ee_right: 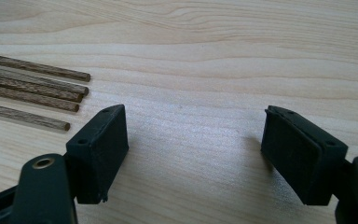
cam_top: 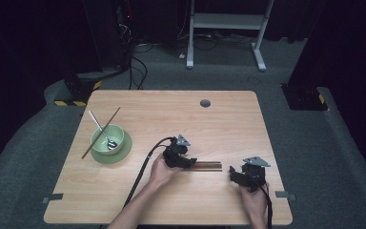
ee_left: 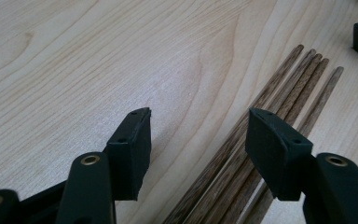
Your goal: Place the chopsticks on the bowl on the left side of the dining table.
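Several dark wooden chopsticks [cam_top: 209,165] lie side by side on the light wood table [cam_top: 219,119], near its middle front. My left gripper [cam_top: 189,161] hovers over their left end, open. In the left gripper view the chopsticks [ee_left: 291,86] run diagonally, passing under the right jaw, with bare table between the jaws of the left gripper [ee_left: 198,123]. My right gripper [cam_top: 233,174] sits just right of the sticks, open and holding nothing. In the right gripper view the stick tips [ee_right: 51,91] lie beyond the left jaw of the right gripper [ee_right: 193,116].
At the table's left a green bowl [cam_top: 109,136] stands on a green plate [cam_top: 125,151]. A metal spoon [cam_top: 95,120] leans in the bowl and one more chopstick [cam_top: 113,117] rests across its rim. A grey cable grommet [cam_top: 205,103] sits near the far edge.
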A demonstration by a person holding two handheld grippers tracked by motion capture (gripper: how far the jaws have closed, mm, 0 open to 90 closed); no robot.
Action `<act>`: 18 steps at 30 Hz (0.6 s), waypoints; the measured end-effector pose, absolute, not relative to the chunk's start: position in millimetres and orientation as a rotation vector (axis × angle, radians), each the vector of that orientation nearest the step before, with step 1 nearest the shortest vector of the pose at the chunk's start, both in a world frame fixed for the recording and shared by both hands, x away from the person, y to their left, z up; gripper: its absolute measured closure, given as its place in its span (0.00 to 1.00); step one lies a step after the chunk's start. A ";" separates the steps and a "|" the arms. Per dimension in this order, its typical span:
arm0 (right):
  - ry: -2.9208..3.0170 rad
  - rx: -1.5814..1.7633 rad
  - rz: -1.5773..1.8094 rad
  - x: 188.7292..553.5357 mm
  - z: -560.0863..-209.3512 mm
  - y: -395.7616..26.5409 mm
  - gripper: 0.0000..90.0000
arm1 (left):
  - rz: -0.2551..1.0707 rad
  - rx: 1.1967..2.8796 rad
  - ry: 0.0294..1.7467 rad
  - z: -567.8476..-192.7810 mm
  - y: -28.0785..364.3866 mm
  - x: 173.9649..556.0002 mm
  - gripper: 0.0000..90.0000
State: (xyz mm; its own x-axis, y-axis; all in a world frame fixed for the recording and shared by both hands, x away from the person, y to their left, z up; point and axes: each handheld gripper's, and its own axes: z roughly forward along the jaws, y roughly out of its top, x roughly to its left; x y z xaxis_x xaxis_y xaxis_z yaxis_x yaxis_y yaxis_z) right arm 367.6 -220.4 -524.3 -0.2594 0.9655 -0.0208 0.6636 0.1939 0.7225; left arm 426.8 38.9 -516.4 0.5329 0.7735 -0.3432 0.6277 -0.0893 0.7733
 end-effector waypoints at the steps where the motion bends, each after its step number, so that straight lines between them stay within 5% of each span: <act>1: 1.997 1.517 0.835 367.6 -524.3 -220.4 0.25 | 0.187 1.798 1.165 -517.0 39.3 427.2 0.45; 18: 1.997 1.517 0.835 367.5 -524.3 -220.3 0.25 | 0.201 1.827 1.165 -520.5 41.9 427.9 0.47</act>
